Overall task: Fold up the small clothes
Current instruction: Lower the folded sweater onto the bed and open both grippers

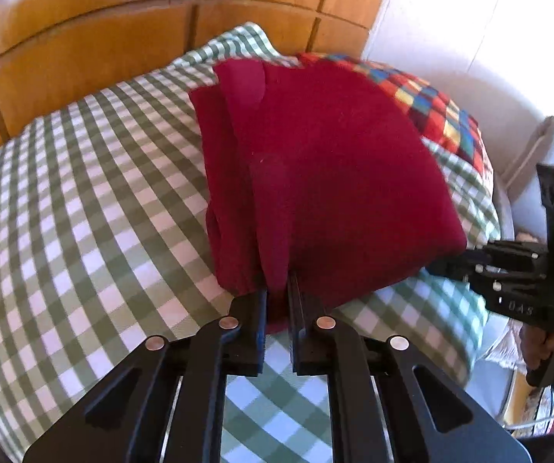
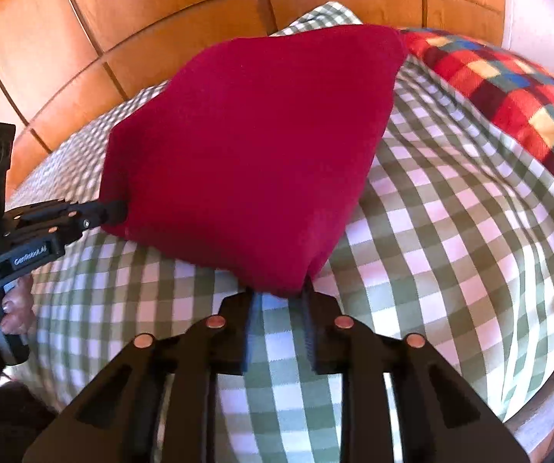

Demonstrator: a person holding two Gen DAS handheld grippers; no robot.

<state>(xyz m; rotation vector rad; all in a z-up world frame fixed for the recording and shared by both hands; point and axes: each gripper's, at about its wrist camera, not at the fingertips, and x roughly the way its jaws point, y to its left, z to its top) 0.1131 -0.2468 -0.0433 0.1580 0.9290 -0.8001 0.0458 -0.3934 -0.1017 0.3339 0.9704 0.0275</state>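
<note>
The left gripper [image 1: 277, 289] is clamped on the near edge of a dark red garment [image 1: 315, 162], its fingers [image 1: 251, 308] drawn close with cloth bunched between them. The right gripper [image 2: 278, 293] pinches another near corner of the same garment [image 2: 253, 146], its fingers [image 2: 311, 308] set a little wider on the cloth. The garment is held folded, stretching forward from both fingertips above a green checked bedspread [image 1: 83, 212], with a multicoloured plaid blanket [image 2: 508, 88] beyond and to the right

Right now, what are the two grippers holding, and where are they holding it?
Both hold the red cloth. The left gripper pinches its near edge at one corner, and the right gripper pinches the other near corner, above the checked bedcover.
</note>
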